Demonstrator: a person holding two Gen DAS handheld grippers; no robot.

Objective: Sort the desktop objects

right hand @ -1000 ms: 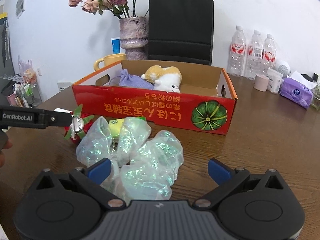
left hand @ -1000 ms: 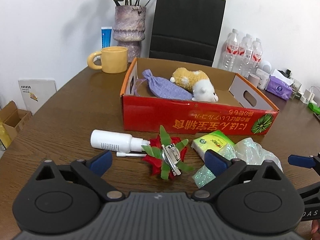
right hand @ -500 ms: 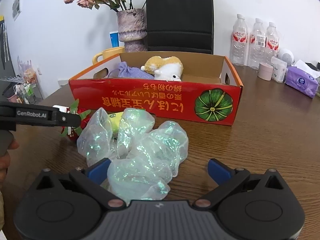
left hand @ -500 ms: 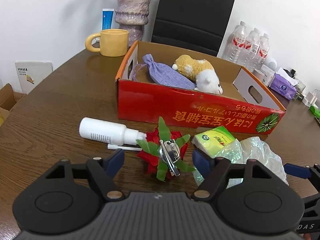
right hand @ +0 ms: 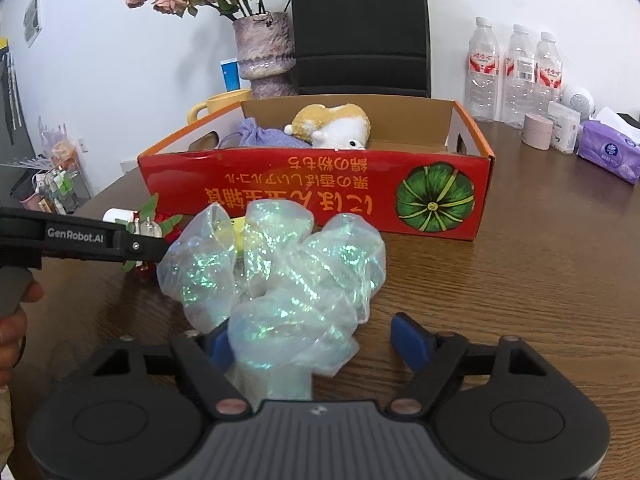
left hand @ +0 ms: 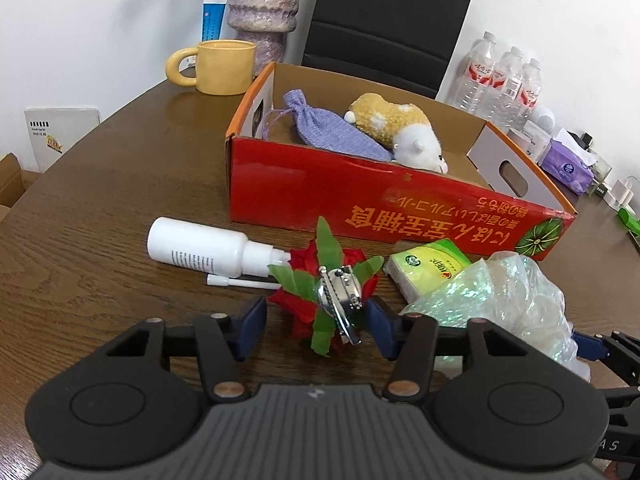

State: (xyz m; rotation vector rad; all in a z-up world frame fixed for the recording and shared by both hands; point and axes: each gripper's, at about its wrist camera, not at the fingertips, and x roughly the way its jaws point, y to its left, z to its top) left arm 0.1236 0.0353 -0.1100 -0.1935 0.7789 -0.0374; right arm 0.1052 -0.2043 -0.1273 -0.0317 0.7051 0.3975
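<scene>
Left wrist view: the left gripper, partly open, brackets a red-and-green fabric flower clip on the table, its pads apparently not touching. Right gripper, wide open, straddles a crumpled iridescent plastic bag; "GenRobot.AI" marks the left finger at left.

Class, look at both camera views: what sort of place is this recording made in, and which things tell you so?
Probably an office or meeting room. A large brown wooden table stands against a plain white wall with a black office chair behind it, and water bottles, a yellow mug and a vase of dried flowers sit along the back.
</scene>
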